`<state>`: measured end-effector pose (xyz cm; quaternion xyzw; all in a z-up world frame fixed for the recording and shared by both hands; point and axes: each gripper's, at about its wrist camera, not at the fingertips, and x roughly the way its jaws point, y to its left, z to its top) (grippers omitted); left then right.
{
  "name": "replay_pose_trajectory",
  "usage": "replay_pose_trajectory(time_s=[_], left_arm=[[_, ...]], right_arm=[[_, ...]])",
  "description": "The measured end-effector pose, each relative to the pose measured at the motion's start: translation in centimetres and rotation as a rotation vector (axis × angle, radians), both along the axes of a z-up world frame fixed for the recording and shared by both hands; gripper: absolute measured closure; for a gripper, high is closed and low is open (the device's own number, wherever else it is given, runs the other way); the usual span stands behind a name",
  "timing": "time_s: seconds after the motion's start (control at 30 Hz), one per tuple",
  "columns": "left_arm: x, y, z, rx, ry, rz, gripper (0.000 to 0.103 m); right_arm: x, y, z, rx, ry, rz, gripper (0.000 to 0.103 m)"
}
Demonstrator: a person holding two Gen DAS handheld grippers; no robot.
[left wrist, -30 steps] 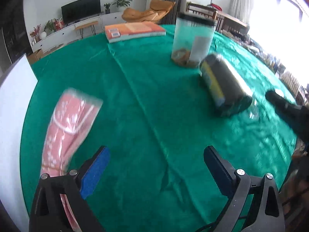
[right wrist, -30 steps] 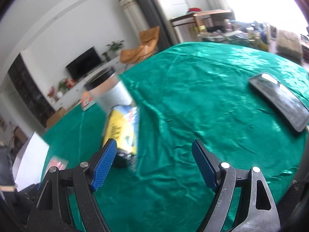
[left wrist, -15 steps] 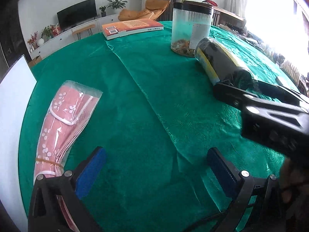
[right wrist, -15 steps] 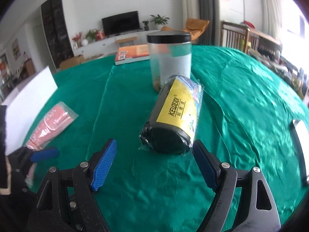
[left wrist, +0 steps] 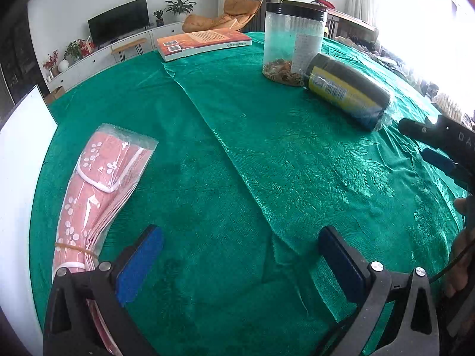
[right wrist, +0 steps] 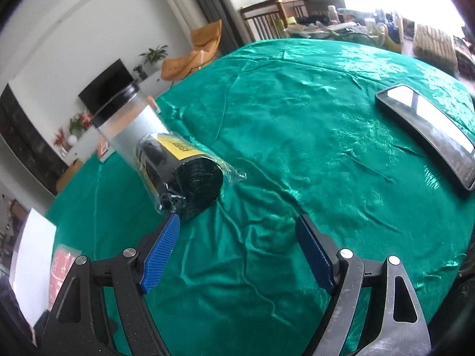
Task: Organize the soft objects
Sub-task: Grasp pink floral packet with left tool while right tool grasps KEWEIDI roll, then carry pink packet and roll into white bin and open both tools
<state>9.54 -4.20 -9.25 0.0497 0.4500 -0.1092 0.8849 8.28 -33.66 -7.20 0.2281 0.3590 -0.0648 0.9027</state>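
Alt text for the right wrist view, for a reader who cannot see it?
The open right gripper hovers over a green tablecloth, its blue fingers empty, just short of a wrapped black roll with a yellow label. A clear jar stands behind the roll, and a phone lies to the right.

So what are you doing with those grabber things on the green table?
A person holds a grabber in each hand, and both are open and empty. The right gripper hangs just in front of the black roll with the yellow label, which lies beside the clear jar. The left gripper hovers over the green cloth, next to the bagged pink fabric. Nothing is picked up.
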Motion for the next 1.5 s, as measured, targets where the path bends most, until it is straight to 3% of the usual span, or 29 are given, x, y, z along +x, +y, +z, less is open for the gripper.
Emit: replay_pose_trajectory(time_s=[0.23,0.57,0.63,0.73,0.8,0.87,0.93,1.03,1.13,1.17,1.2,1.27,1.33,1.4,1.5], left_arm=[[0.0,0.0,0.0,0.000,0.000,0.000,0.000],[-0.1,0.1,0.0,0.001,0.001,0.005,0.000],[-0.5,0.3,0.3,-0.008,0.045,0.019,0.002],[-2.7,1.8,3.1,-0.151,0.041,-0.020,0.002],[-3.6,3.3,5.5,-0.135,-0.025,-0.012,0.001],[-3.2,5.3,7.0,-0.058,-0.082,0.062,0.001],[-2.3,7.1,7.2,-0.005,-0.090,0.147,0.001],[0.2,9.1,5.3,0.015,0.019,0.209,0.001],[2.3,9.1,2.1,0.099,0.120,0.233,0.001],[2.6,8.9,1.4,0.107,0.133,0.230,0.001],[2.8,8.9,1.0,0.102,0.142,0.223,0.002],[2.6,8.9,0.8,0.052,0.131,0.203,0.016],[2.4,9.0,1.1,0.020,0.106,0.193,0.054],[2.5,9.0,1.4,0.000,0.097,0.175,0.075],[2.0,9.0,2.3,-0.084,0.089,0.180,0.077]], right_arm=[[0.9,2.8,-0.9,-0.112,0.071,0.049,0.020],[1.0,3.0,-1.0,-0.135,0.080,0.049,0.020],[0.9,2.9,-0.9,-0.119,0.074,0.048,0.021],[-1.0,2.8,0.9,-0.083,0.003,0.073,0.021],[-1.5,3.4,2.7,-0.138,-0.050,0.143,0.021],[0.2,4.4,4.3,-0.242,-0.048,0.249,0.021],[3.5,5.4,5.1,-0.316,0.009,0.369,0.021],[8.9,8.1,4.1,-0.455,0.150,0.535,0.021],[12.7,9.9,1.0,-0.590,0.315,0.641,0.023],[13.1,9.7,0.7,-0.612,0.323,0.633,0.028],[13.2,9.0,0.9,-0.598,0.313,0.614,0.045],[12.9,6.3,1.7,-0.442,0.316,0.574,0.046],[12.2,3.8,2.4,-0.364,0.306,0.521,0.046],[11.8,1.0,3.4,-0.307,0.277,0.435,0.046],[12.8,-3.3,4.0,-0.179,0.238,0.270,0.046]])
